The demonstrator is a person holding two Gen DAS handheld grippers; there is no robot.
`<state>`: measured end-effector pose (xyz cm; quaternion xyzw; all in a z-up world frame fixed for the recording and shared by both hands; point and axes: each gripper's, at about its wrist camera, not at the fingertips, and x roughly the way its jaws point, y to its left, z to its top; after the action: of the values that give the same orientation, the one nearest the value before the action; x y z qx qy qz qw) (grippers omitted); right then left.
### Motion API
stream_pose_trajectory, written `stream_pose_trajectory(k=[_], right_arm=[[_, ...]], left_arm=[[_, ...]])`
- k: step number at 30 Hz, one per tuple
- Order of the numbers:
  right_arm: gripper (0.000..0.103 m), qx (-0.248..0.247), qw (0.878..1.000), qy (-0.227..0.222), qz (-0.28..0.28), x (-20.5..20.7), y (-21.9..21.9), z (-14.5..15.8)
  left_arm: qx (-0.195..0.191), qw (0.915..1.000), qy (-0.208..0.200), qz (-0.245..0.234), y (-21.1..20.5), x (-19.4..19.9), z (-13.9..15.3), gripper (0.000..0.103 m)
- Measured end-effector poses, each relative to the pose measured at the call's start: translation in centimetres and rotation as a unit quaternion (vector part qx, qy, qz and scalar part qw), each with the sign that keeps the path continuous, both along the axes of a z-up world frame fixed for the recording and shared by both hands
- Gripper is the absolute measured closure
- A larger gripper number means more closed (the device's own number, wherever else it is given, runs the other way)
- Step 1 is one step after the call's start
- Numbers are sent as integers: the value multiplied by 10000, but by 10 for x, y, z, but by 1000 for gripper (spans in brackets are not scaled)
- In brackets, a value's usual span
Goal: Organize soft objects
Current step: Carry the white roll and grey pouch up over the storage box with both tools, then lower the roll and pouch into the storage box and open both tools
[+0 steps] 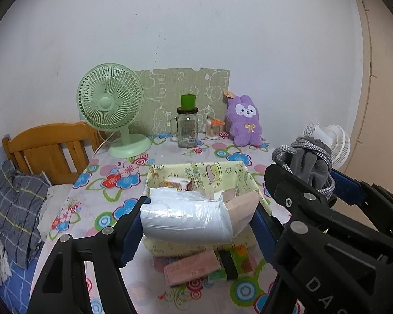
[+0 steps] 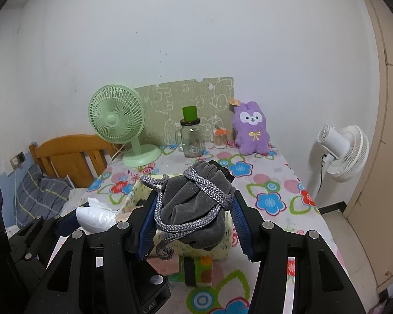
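Left gripper (image 1: 196, 217) clamps a crinkly plastic-wrapped pack (image 1: 188, 218), right gripper (image 2: 194, 209) a limp grey drawstring pouch (image 2: 196, 204) — both light and compressible, apparently best held mid-body.

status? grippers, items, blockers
Left gripper shut on white plastic pack. Right gripper shut on grey drawstring pouch. Both above yellow fabric bin. Nothing blocking.

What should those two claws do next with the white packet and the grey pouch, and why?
Probably lower both into the yellow fabric basket and let go. The left gripper is clamped on the plastic-wrapped white packet just above the basket, and the right gripper grips the grey drawstring pouch over it too. Both soft items hang in the air above it.
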<state>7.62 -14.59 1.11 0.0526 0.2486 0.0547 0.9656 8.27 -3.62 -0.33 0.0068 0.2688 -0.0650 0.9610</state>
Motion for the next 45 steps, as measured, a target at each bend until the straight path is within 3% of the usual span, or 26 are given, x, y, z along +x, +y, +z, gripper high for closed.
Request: stream_pose_trajectory(k=[18,32,36,41,45], right_arm=[[46,87,9999,110,43,64,1,-8],[46,96,9989,364,277,105,0,-39],[47,75,9983,486,312,114,2,-49],[47,54,9973,634,355,122,5,-62],[47,43,9966,726,397,127,8,-69]], left_arm=[[26,9999,93,37,1,59,-7,26],[-66,9987,502,52,0,96,-36,25],[-55,9980,624,121,2,102,-46,20],[-28,9973,733,103,3,105,-55,0],[19,9966,795,192,5,108,-60,0]])
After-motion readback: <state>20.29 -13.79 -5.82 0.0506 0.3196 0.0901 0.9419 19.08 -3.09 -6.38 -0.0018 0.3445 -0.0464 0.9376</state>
